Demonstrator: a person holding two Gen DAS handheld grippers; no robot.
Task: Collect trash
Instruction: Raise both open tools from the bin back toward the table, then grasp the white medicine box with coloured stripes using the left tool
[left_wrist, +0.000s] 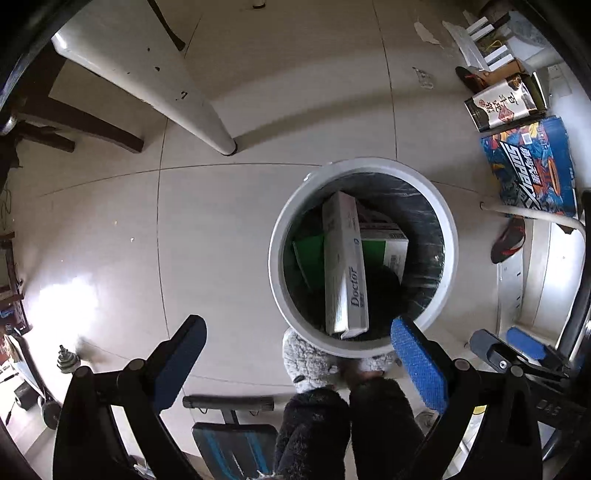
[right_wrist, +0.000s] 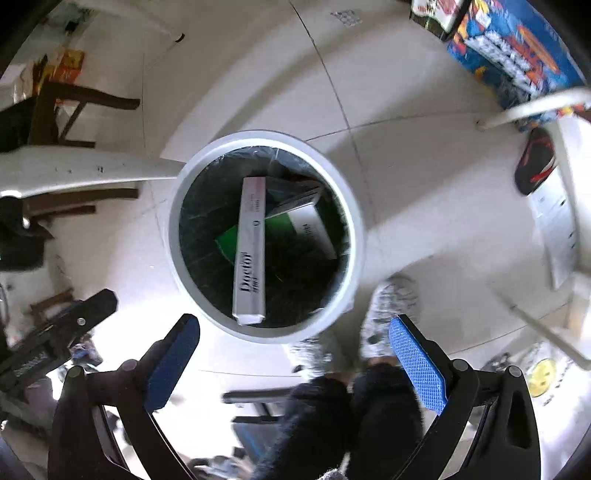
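A round white trash bin (left_wrist: 448, 254) with a black liner stands on the tiled floor; it also shows in the right wrist view (right_wrist: 360, 236). Inside lie a long white "Doctor" box (left_wrist: 345, 273) (right_wrist: 251, 254) and a green-and-white box (left_wrist: 384, 247) (right_wrist: 310, 225). My left gripper (left_wrist: 299, 336) is open and empty, held above the bin's near rim. My right gripper (right_wrist: 295, 332) is open and empty, also above the near rim. The right gripper's fingers (left_wrist: 524, 343) show at the right of the left wrist view.
The person's legs and grey slippers (left_wrist: 314, 358) stand beside the bin. A white table leg (left_wrist: 207, 118) and dark chair legs stand to the left. A blue printed box (left_wrist: 532, 166), a carton (left_wrist: 502, 103) and a black-red shoe (left_wrist: 509, 236) lie at right.
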